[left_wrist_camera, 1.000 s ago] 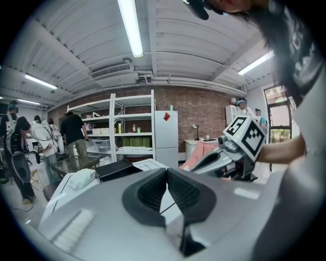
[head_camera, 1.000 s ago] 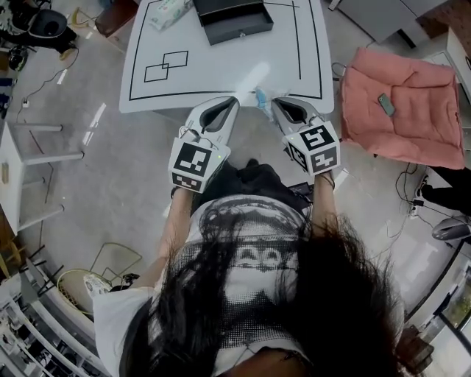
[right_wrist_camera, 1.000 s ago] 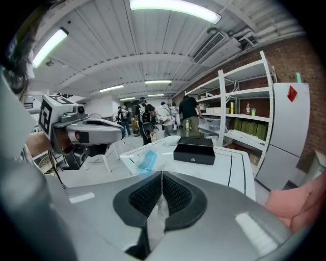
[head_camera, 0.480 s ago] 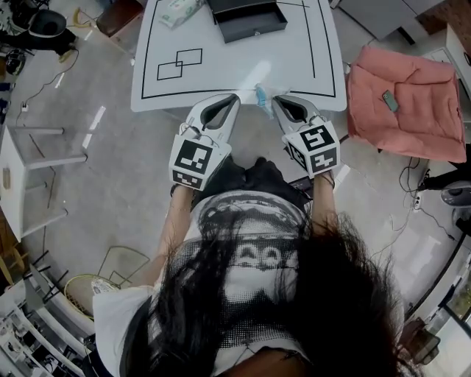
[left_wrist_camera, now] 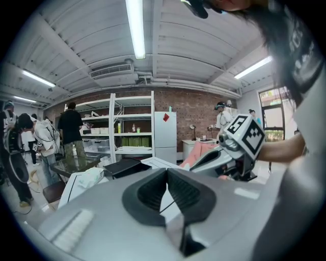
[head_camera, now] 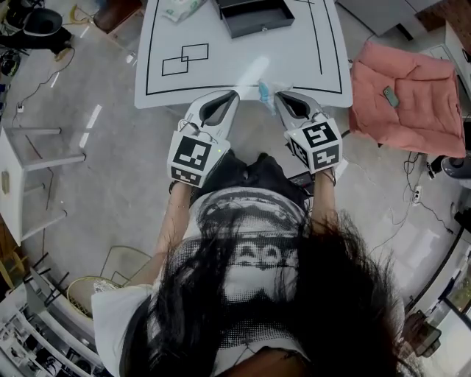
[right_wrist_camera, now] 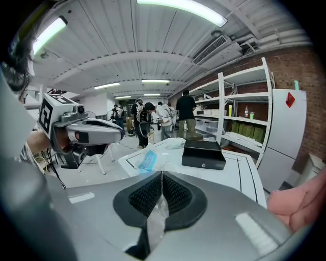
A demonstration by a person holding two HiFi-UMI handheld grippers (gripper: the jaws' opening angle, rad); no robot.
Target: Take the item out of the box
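Item (head_camera: pixel 263 90): a clear wrapper with a blue piece inside. Its lower end is pinched in the right gripper and the blue part sticks up past the jaw tips. It hangs over the near edge of the table, well apart from the box.
Box (head_camera: pixel 257 15): black, low and open on top, standing at the far end of the table. Its inside shows only dark (I cannot tell whether anything lies in it).
Right gripper (head_camera: pixel 278 96): jaws clamped on the item's crinkled clear wrapper, which runs down the seam between the ribbed pads in the right gripper view.
Left gripper (head_camera: pixel 234 95): jaws pressed together with nothing between them. It is held just beside the right gripper, not touching it, its tips at the table's near edge.
Table (head_camera: pixel 243 51): white, with a black border line and two overlapping outlined rectangles (head_camera: pixel 184 60) on its left half.
Packet (head_camera: pixel 182 7): soft, white and green, lying on the table's far left part, near the box but outside it.
Cushion (head_camera: pixel 412 110): pink, right of the table, with a phone (head_camera: pixel 391 96) lying on it.
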